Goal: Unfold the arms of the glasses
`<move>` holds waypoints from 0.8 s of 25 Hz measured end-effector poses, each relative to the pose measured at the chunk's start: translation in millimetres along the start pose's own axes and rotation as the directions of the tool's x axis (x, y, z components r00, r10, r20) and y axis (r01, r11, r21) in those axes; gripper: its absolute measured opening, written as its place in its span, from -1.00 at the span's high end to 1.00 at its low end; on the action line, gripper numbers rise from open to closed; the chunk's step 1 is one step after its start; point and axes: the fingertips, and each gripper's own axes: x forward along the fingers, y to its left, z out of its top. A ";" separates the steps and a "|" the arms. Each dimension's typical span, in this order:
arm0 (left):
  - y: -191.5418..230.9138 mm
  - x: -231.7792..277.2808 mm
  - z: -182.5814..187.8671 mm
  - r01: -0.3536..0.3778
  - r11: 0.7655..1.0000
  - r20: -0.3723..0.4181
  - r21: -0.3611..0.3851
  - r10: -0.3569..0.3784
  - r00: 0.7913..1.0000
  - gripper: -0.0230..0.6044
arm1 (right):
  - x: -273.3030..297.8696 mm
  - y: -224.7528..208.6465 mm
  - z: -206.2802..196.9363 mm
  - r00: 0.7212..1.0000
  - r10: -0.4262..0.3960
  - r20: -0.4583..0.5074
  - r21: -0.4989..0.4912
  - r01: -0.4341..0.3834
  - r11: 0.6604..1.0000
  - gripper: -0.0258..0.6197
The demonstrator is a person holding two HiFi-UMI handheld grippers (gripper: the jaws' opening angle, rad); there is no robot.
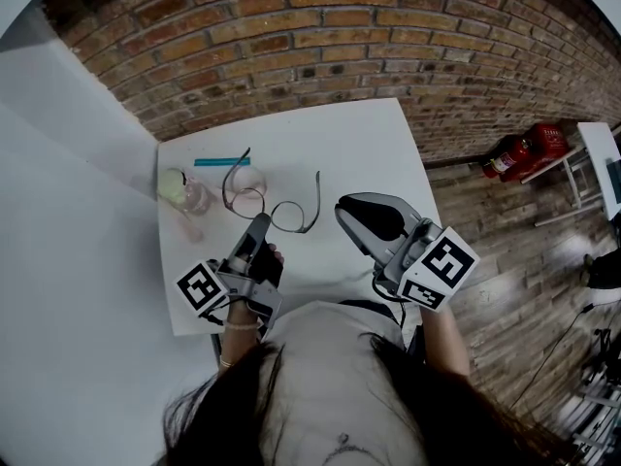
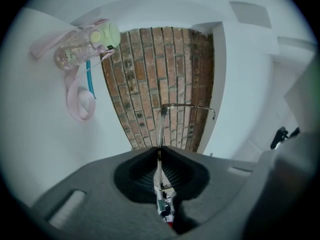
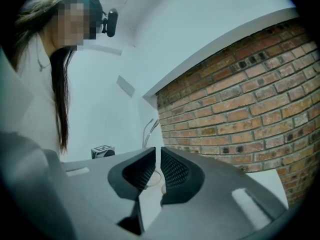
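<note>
The thin-framed glasses (image 1: pixel 275 205) lie on the white table (image 1: pixel 369 153), both arms sticking out toward the brick wall. My left gripper (image 1: pixel 259 224) is shut on the near rim of the glasses. In the left gripper view the frame runs edge-on out of the shut jaws (image 2: pixel 160 151) and one arm (image 2: pixel 189 105) bends off to the right. My right gripper (image 1: pixel 346 211) hovers just right of the glasses, apart from them, jaws together on nothing. In the right gripper view (image 3: pixel 158 152) an arm of the glasses (image 3: pixel 148 129) stands beyond the jaws.
A clear pink bottle with a green lid (image 1: pixel 181 190) and a teal stick (image 1: pixel 221 162) lie at the table's far left; both show in the left gripper view (image 2: pixel 88 43). Red fire extinguishers (image 1: pixel 521 149) sit on the wooden floor to the right.
</note>
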 end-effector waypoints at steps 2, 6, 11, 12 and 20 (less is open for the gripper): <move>-0.4 -0.4 -0.2 0.002 1.000 0.000 -0.008 -0.002 1.000 0.86 | -1.3 -7.0 -5.6 1.000 -0.029 -0.011 0.003 0.029 1.000 0.81; -0.2 -0.7 0.7 0.008 1.000 -0.001 -0.016 -0.008 1.000 0.86 | -2.2 -24.5 -22.0 0.993 -0.107 -0.055 -0.001 0.107 0.994 0.88; -2.0 0.0 -2.5 0.010 1.000 -0.008 -0.026 -0.010 1.000 0.86 | -3.7 -40.8 -48.8 0.974 -0.188 -0.127 -0.014 0.187 0.982 0.90; -1.8 0.2 -2.8 0.009 1.000 -0.009 -0.027 -0.010 1.000 0.86 | -3.7 -43.2 -53.8 0.970 -0.197 -0.139 -0.011 0.198 0.980 0.90; -2.4 0.8 -4.0 0.007 0.999 -0.011 -0.037 -0.007 1.000 0.86 | -5.0 -53.7 -77.5 0.949 -0.238 -0.207 -0.013 0.241 0.971 0.90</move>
